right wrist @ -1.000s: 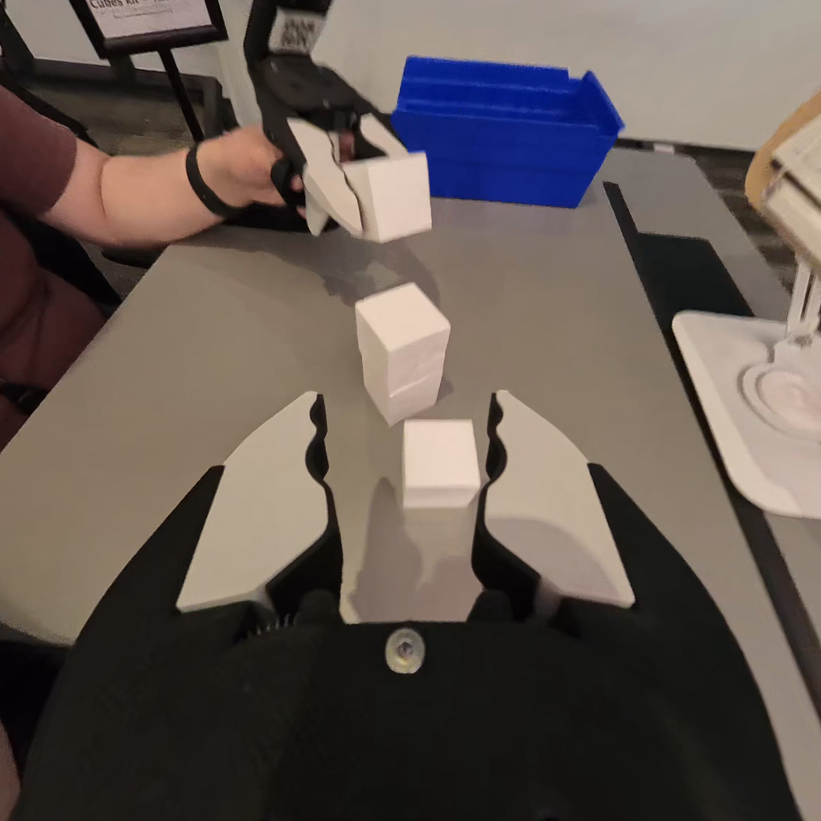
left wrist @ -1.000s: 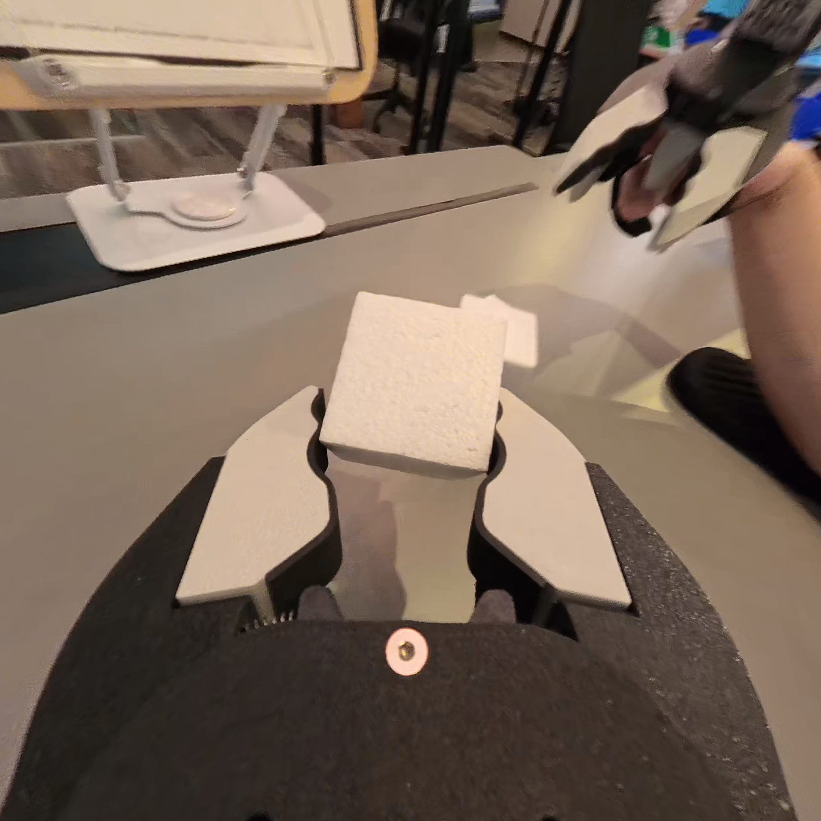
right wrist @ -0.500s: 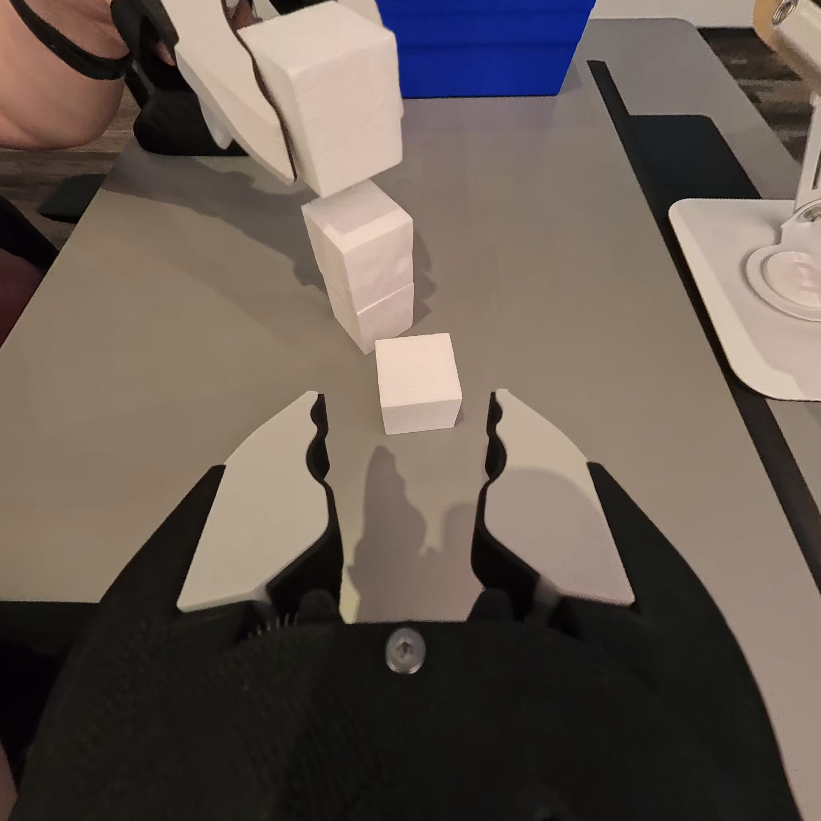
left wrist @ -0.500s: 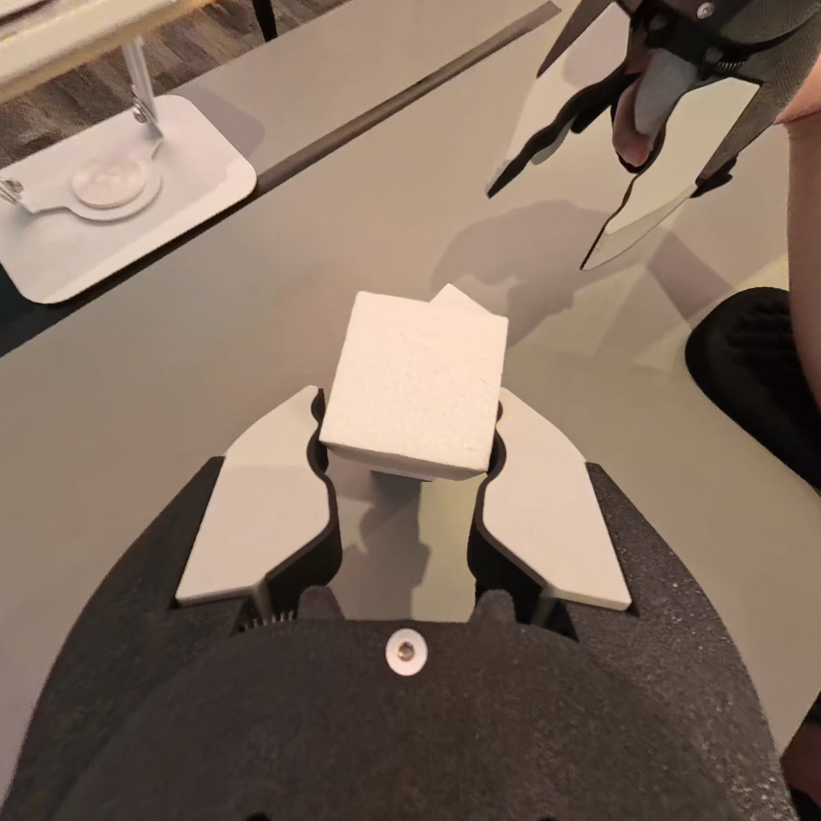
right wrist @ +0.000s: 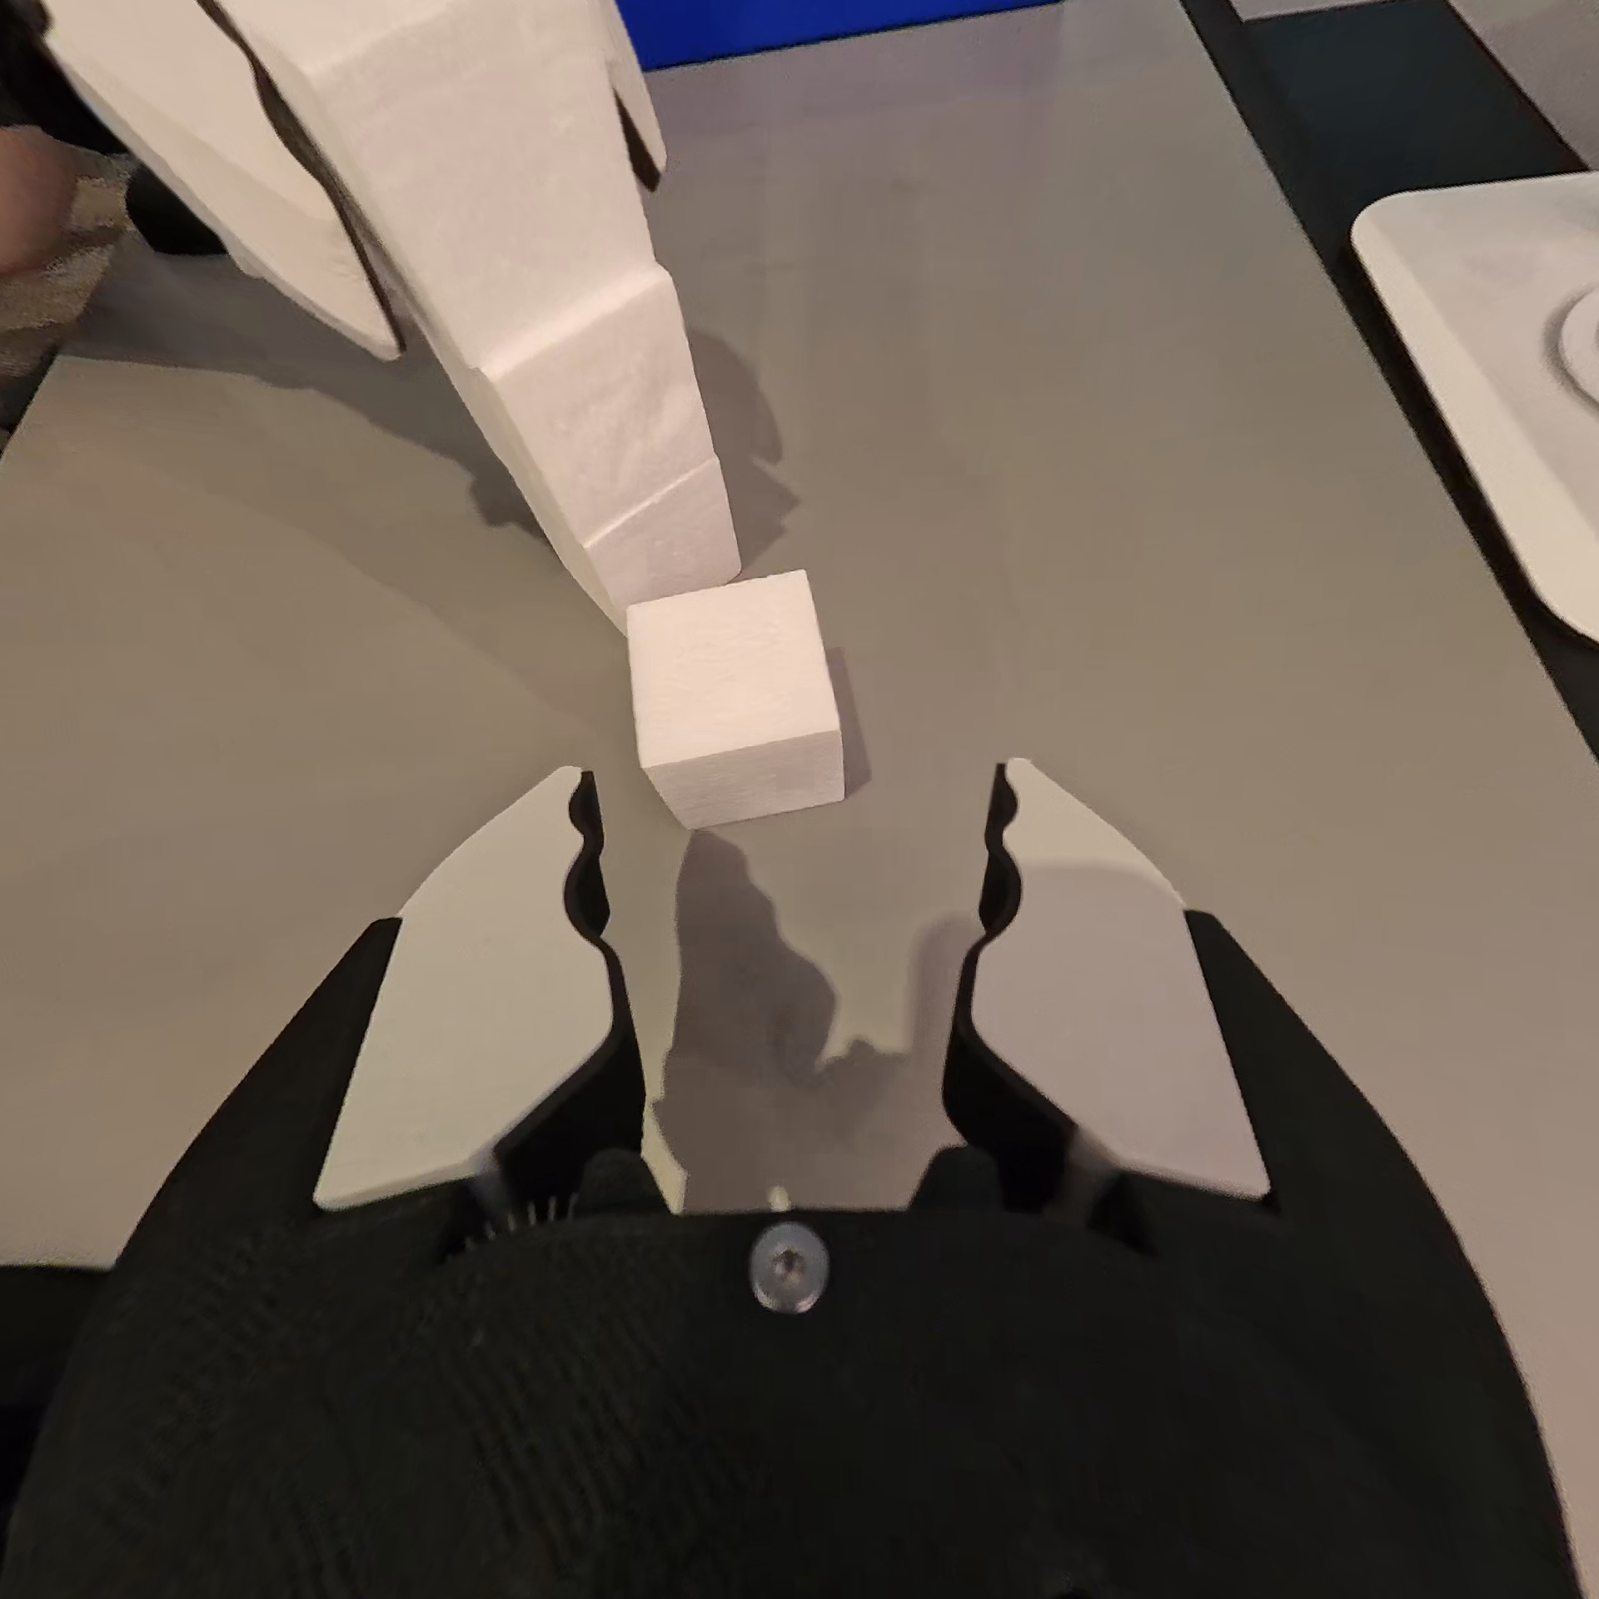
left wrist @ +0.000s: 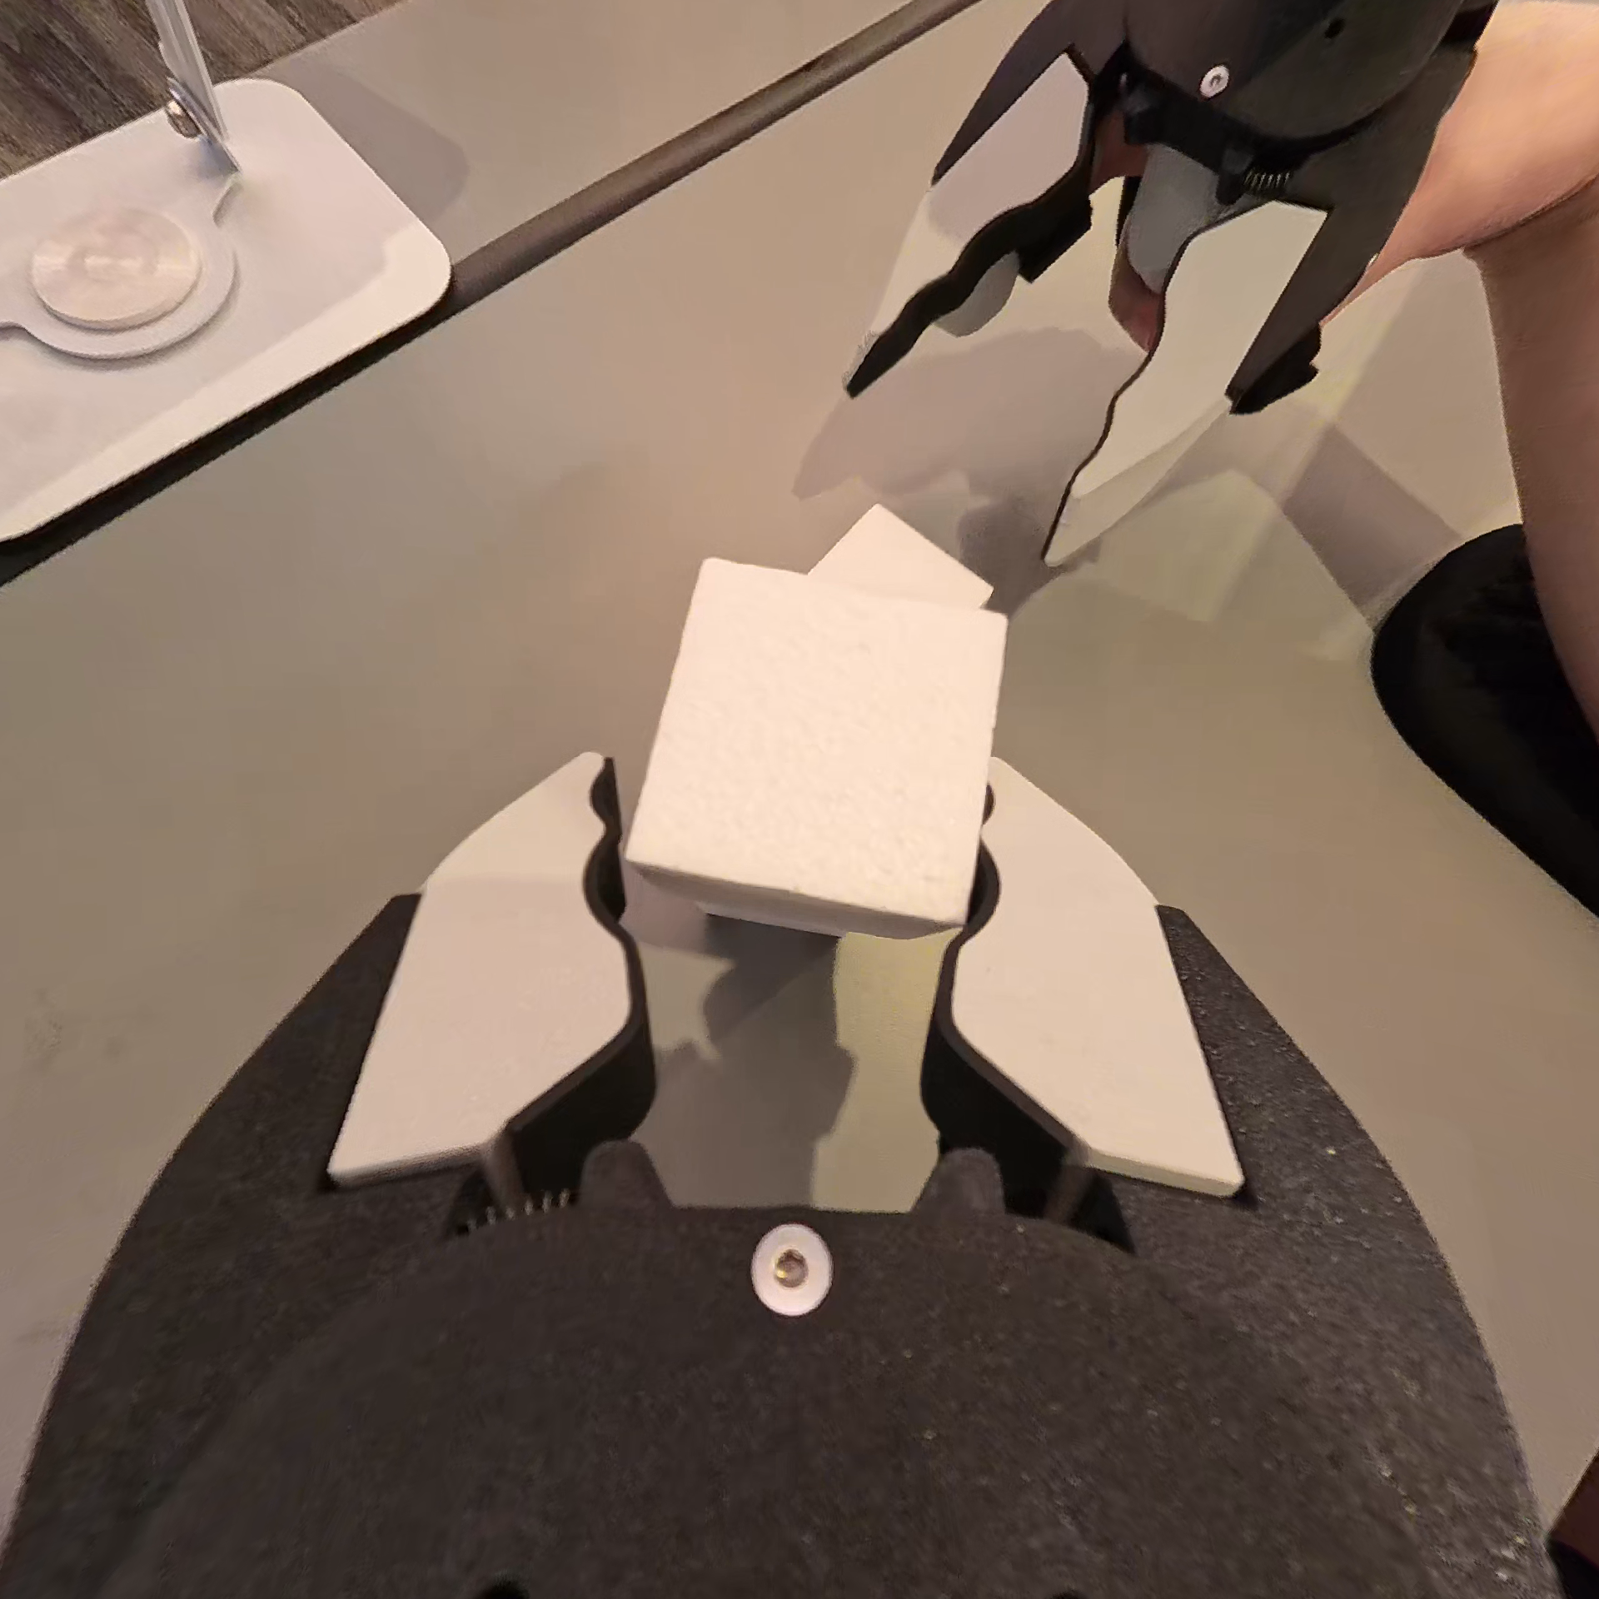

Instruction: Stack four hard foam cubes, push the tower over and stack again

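My left gripper (left wrist: 796, 770) is shut on a white foam cube (left wrist: 813, 761). In the right wrist view this cube (right wrist: 484, 130) sits right at the top of a stack of two cubes (right wrist: 632, 450), still between the left gripper's fingers (right wrist: 260, 216); I cannot tell whether it rests on the stack. A fourth cube (right wrist: 735, 692) lies loose on the grey table (right wrist: 1125, 519), just in front of the stack. Its corner shows behind the held cube in the left wrist view (left wrist: 900, 562). My right gripper (right wrist: 792, 779) is open and empty, just short of the loose cube. It also shows in the left wrist view (left wrist: 952, 467).
A white stand base (right wrist: 1488, 346) lies on the dark strip at the table's right side and also shows in the left wrist view (left wrist: 173, 285). A blue bin (right wrist: 683, 39) stands at the far end. A person's arm (left wrist: 1557, 346) and a black rounded object (left wrist: 1488, 692) are beside the right gripper.
My left gripper has carried its cube over and down onto the top of the two-cube stack. My right gripper has moved forward and lower, closer to the loose cube, still open.
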Motion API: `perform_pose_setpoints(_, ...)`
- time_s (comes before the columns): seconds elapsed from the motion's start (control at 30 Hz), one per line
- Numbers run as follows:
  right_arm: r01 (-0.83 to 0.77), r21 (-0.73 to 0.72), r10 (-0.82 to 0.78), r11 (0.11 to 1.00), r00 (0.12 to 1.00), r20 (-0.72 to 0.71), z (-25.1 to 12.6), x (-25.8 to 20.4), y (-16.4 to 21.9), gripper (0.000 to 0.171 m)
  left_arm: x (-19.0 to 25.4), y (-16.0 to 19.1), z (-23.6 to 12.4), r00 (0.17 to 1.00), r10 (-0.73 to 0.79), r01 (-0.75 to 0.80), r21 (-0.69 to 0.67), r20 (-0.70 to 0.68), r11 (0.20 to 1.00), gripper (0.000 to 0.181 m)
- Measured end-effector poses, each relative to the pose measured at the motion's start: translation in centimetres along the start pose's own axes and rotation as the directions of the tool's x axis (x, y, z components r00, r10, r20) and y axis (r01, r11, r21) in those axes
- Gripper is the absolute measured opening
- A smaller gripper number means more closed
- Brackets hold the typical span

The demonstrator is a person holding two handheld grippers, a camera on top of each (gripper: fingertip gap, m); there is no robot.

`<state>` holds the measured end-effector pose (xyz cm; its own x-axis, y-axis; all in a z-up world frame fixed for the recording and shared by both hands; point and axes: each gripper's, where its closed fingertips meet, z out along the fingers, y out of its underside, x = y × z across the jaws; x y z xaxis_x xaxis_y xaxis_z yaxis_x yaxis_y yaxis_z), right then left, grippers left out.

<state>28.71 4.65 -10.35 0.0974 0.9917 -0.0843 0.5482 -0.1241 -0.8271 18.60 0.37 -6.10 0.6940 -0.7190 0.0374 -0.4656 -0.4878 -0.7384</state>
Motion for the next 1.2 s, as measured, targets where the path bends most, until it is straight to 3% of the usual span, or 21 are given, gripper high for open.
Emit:
perform_pose_setpoints(0.17, 0.023, -0.003, -0.023, 1.0, 0.999, 0.03, 1.9, -0.5, -0.2, 0.093, -0.5, -0.4, -0.8, 0.999, 0.004, -0.006, 0.042, 0.037, 0.999, 0.097)
perform_pose_setpoints(0.3, 0.061, -0.046, -0.059, 0.997, 0.997, 0.042, 3.1, -1.0, 0.1, 0.092, -1.6, -0.2, -3.2, 0.997, -0.016, 0.007, 0.123, 0.079, 0.992, 0.097)
perform_pose_setpoints(0.4, 0.079, -0.091, -0.075, 0.993, 0.996, 0.05, 4.0, -1.0, 1.1, 0.073, -3.0, 1.1, -4.7, 0.993, -0.072, 0.052, 0.199, 0.093, 0.979, 0.095)
perform_pose_setpoints(0.47, 0.076, -0.082, -0.069, 0.994, 0.995, 0.076, 4.3, -1.2, 1.2, 0.059, -3.8, 2.2, -5.1, 0.991, -0.105, 0.081, 0.262, 0.078, 0.961, 0.092)
perform_pose_setpoints(0.57, 0.061, -0.048, -0.056, 0.997, 0.994, 0.089, 4.0, -1.2, 1.0, 0.058, -3.4, 2.9, -5.2, 0.995, -0.104, 0.098, 0.35, -0.003, 0.932, 0.091)
perform_pose_setpoints(0.7, 0.036, 0.013, -0.037, 0.999, 0.996, 0.083, 3.3, -1.0, 0.2, 0.058, -1.3, 1.3, -6.5, 0.994, -0.04, 0.083, 0.443, -0.106, 0.893, 0.087)
perform_pose_setpoints(0.83, 0.012, 0.054, -0.016, 0.998, 0.997, 0.074, 2.6, -0.8, -0.3, 0.058, -0.1, 0.4, -6.5, 0.992, 0.1, -0.057, 0.434, -0.076, 0.899, 0.086)
perform_pose_setpoints(1.0, -0.027, 0.051, 0.022, 0.998, 0.996, 0.084, 2.5, -0.5, 0.5, 0.058, 0.0, -1.0, -6.3, 0.938, 0.31, -0.234, 0.372, -0.157, 0.898, 0.08)
perform_pose_setpoints(1.1, -0.04, 0.034, 0.037, 0.999, 0.995, 0.097, 2.7, -0.7, 0.9, 0.058, 0.4, -1.1, -5.1, 0.896, 0.371, -0.28, 0.335, -0.245, 0.899, 0.08)
perform_pose_setpoints(1.2, -0.035, 0.022, 0.033, 0.999, 0.994, 0.101, 2.8, -0.8, 1.0, 0.058, 0.8, -0.6, -3.8, 0.88, 0.405, -0.331, 0.292, -0.247, 0.897, 0.073)
